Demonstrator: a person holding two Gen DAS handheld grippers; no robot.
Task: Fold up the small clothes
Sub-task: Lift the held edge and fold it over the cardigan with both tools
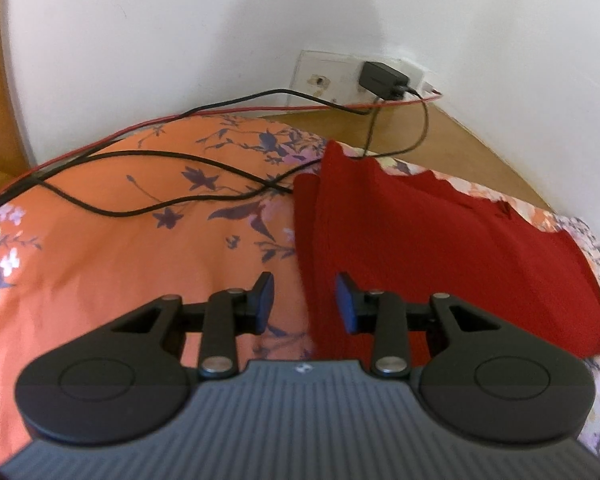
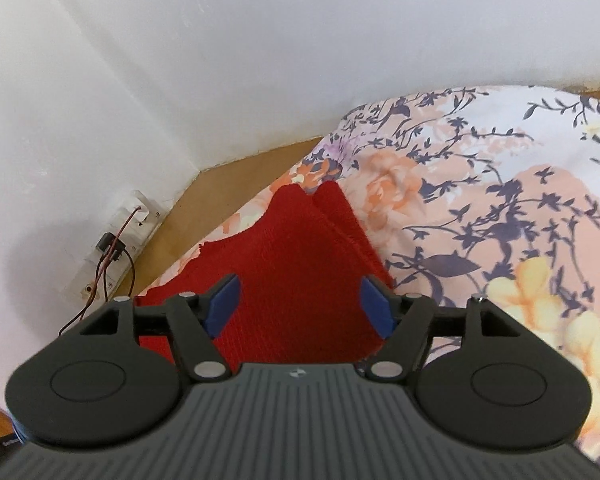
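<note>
Both tongs—left (image 1: pixel 304 300), right (image 2: pixel 300 306)—hover released over the partly folded red knit garment (image 1: pixel 400 240); its slack layers may slip apart on the orange floral bedsheet (image 1: pixel 120 260) if pinched unevenly.

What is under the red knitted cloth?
The red knitted cloth lies on a floral orange bedsheet, which shows all around it. Whatever else sits beneath the cloth is covered.

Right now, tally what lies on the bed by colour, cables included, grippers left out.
Red garment: 1
Black cable: 1
Red cable: 1
Total: 3
</note>
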